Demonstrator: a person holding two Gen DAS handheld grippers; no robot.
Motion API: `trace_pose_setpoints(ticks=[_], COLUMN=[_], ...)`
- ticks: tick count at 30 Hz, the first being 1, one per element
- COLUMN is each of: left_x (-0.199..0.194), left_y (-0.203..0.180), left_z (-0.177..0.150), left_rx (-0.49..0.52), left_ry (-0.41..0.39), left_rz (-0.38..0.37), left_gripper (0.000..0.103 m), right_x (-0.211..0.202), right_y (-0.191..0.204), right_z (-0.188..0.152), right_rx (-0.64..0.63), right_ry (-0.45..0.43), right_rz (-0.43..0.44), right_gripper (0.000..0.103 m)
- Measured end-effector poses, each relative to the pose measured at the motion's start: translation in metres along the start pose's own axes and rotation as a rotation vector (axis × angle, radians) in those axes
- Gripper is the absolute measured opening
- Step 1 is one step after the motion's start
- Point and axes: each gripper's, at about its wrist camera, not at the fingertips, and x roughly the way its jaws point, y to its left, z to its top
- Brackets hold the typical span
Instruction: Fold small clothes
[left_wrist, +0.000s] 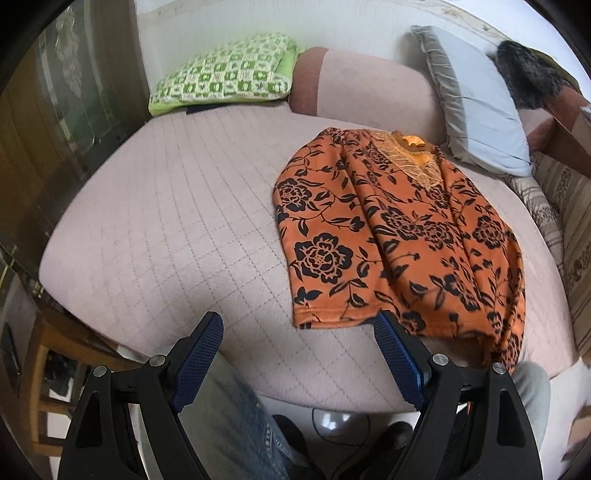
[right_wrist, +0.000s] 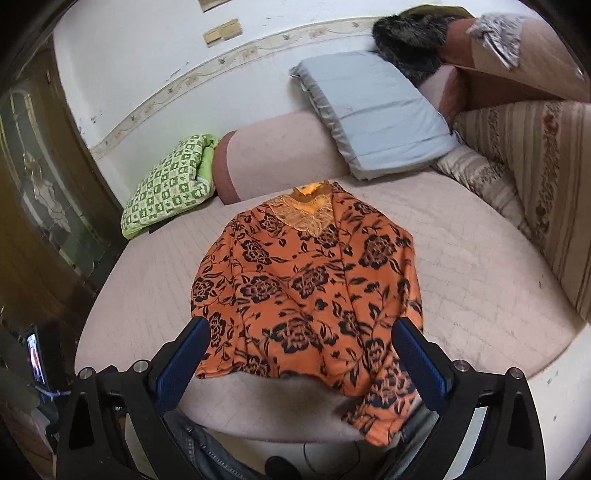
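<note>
An orange top with a black flower print (left_wrist: 391, 236) (right_wrist: 303, 284) lies on the pink quilted bed (left_wrist: 166, 221) (right_wrist: 480, 277), collar toward the far side, both sides folded in over the middle. Part of its hem or a sleeve hangs over the near edge of the bed (right_wrist: 384, 402). My left gripper (left_wrist: 299, 328) is open above the near edge, left of the hem, holding nothing. In the right wrist view my right gripper (right_wrist: 301, 332) is open above the lower part of the top, nothing between its fingers.
A green checked pillow (left_wrist: 225, 70) (right_wrist: 170, 184) and a pink bolster (left_wrist: 354, 85) (right_wrist: 280, 155) lie at the head of the bed. A grey pillow (left_wrist: 476, 99) (right_wrist: 373, 110) leans at the back right, beside striped cushions (right_wrist: 528, 177). A person's jeans-clad legs (left_wrist: 236, 424) stand below the bed edge.
</note>
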Motion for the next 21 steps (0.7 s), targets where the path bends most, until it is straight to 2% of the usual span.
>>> trace_pose_setpoints(ticks=[3, 6, 10, 12, 14, 16, 18, 21], left_x=[0.03, 0.066, 0.108, 0.118, 0.124, 0.131, 0.142, 0.162], left_y=[0.012, 0.03, 0.053, 0.057, 0.05, 0.036, 0.018, -0.007], left_z=[0.01, 0.021, 0.037, 0.042, 0.045, 0.044, 0.04, 0.034], left_rx=[-0.029, -0.084, -0.149, -0.15, -0.103, -0.033, 0.046, 0.14], left_ry=[0.037, 0.089, 0.138, 0.124, 0.09, 0.068, 0.083, 0.124], left_rz=[-0.027, -0.072, -0.129, -0.147, -0.177, -0.256, -0.333, -0.404], left_gripper=[0.083, 0.081, 0.076, 0.074, 0.074, 0.074, 0.074, 0.072], right_x=[0.02, 0.049, 0.092, 0.115, 0.142, 0.17, 0.197, 0.234], right_y=[0.002, 0.005, 0.027, 0.04, 0.052, 0.06, 0.068, 0.082], right_z=[0.007, 0.013, 0.023, 0.029, 0.043, 0.058, 0.071, 0.085], right_rx=[-0.009, -0.022, -0.129, -0.178, -0.183, -0.149, -0.123, -0.149], right_ry=[0.03, 0.103, 0.184, 0.23, 0.287, 0.327, 0.369, 0.411], right_rz=[0.03, 0.068, 0.116, 0.147, 0.214, 0.271, 0.321, 0.321], right_gripper=[0.099, 0.099, 0.097, 0.091, 0.085, 0.085, 0.085, 0.078])
